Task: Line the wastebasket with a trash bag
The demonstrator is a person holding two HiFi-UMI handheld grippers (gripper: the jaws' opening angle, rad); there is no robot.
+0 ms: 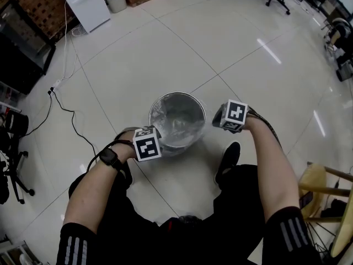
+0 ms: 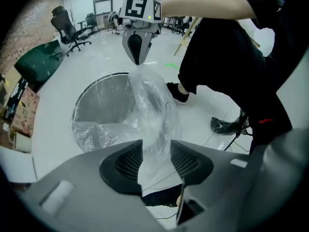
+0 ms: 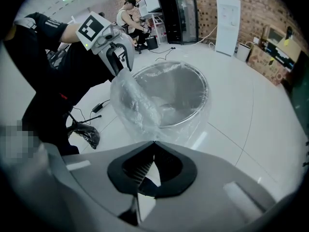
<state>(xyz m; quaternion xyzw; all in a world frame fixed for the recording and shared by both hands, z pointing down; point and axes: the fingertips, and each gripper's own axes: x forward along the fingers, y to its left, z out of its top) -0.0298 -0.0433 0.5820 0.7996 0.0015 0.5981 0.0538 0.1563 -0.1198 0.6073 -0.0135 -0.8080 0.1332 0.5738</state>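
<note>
The pale glossy tiled floor spreads under me. On it, just ahead of my shoe, the round silver metal wastebasket stands upright. The clear crinkled plastic trash bag sits in its mouth, partly pulled up above the rim. My right claw is pressed together, pinching the bag's edge. My left claw stands spread opposite, with loose film between its jaws.

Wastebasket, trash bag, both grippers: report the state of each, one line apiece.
wastebasket: upright, clear bag loosely inside, not fully lined.
trash bag: mouth open, partly in the wastebasket, near edge pulled up above the rim.
left gripper: open, bag film between its jaws.
right gripper: shut on the trash bag.
</note>
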